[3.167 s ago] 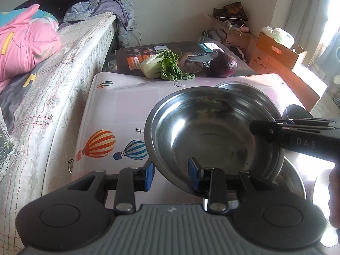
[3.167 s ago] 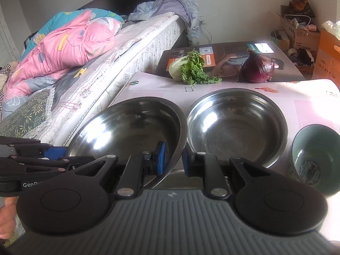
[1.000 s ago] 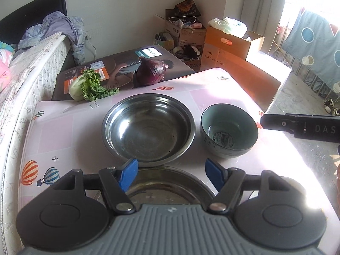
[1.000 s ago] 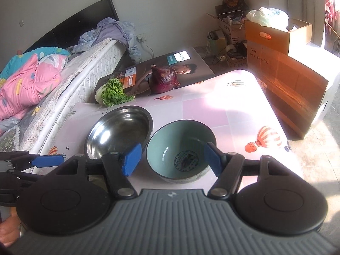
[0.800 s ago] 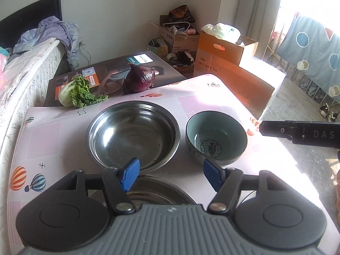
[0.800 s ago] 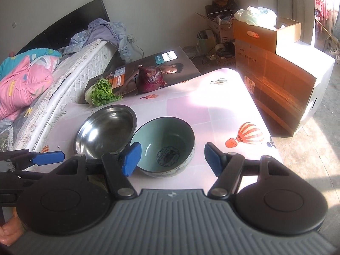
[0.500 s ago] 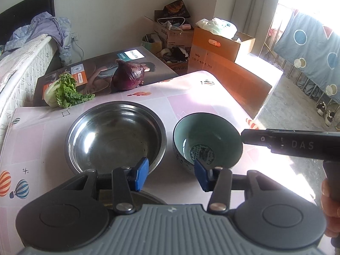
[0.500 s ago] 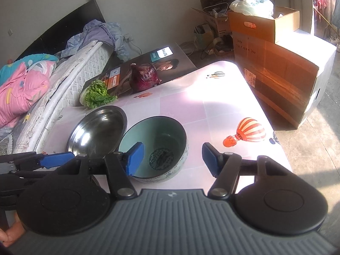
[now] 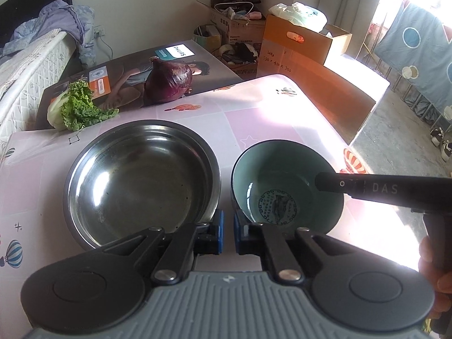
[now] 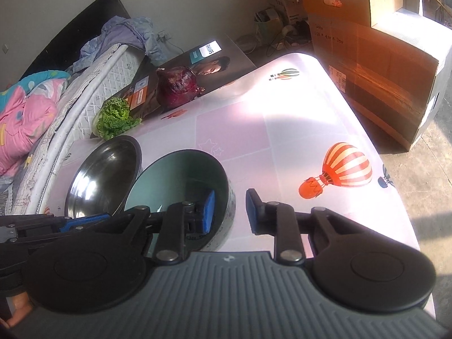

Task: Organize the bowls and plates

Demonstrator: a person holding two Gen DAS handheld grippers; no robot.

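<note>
A steel bowl (image 9: 141,180) sits on the pink balloon-print table (image 9: 262,113), with a teal ceramic bowl (image 9: 285,186) right of it. My left gripper (image 9: 227,236) is nearly shut and empty, just in front of the gap between the two bowls. My right gripper (image 10: 227,212) is open and straddles the right rim of the teal bowl (image 10: 175,175): its left pad (image 10: 207,212) is inside the bowl, its right pad outside. The steel bowl (image 10: 104,175) lies left of it. The right gripper's finger (image 9: 381,189) reaches over the teal bowl in the left wrist view.
A red onion (image 9: 169,80) and a leafy cabbage (image 9: 75,110) lie on a printed flat box at the table's far edge. A bed (image 10: 42,107) runs along the left. Cardboard boxes (image 10: 381,65) stand right of the table.
A steel bowl held by both grippers was set down and released. Both grippers swung right. The left gripper has closed to a narrow gap; the right has moved onto the teal bowl's rim.
</note>
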